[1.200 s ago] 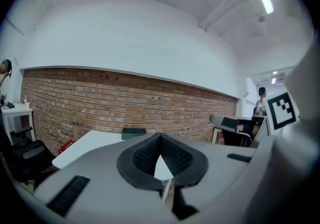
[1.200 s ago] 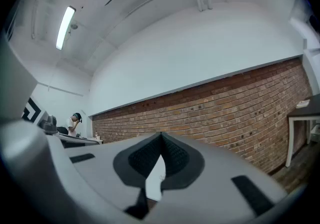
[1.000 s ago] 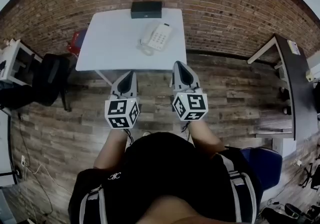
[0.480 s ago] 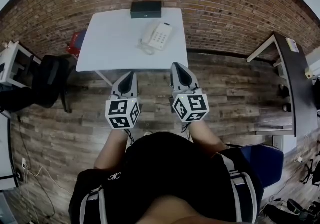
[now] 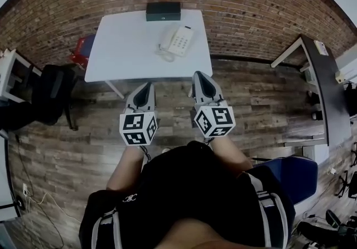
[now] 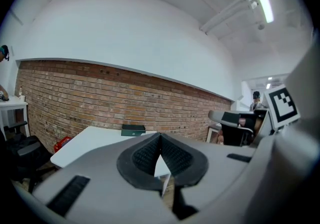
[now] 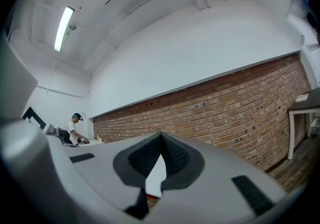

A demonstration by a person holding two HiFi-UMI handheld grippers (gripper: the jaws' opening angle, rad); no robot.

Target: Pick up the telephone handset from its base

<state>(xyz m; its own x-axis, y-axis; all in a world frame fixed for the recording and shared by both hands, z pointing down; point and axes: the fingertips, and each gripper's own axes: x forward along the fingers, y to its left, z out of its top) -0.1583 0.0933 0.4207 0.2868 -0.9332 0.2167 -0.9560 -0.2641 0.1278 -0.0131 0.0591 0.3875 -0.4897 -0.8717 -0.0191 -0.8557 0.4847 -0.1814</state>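
Well, the left hand-held gripper [image 5: 146, 86] and right hand-held gripper [image 5: 201, 77] were both pressed together on nothing. They were held side by side over the floor [image 5: 262, 103] and aimed at the table [image 5: 125, 47], short of its near edge. I'd judge that a carrying pose, not a grasp. The handset [image 5: 165, 40] lay cradled on the base [image 5: 182, 40], toward the table's far right and well apart from both. That spot favoured the right one, whose jaws would need to spread first.

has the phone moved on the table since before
No, the phone keeps its spot on the table, just in front of the black box.
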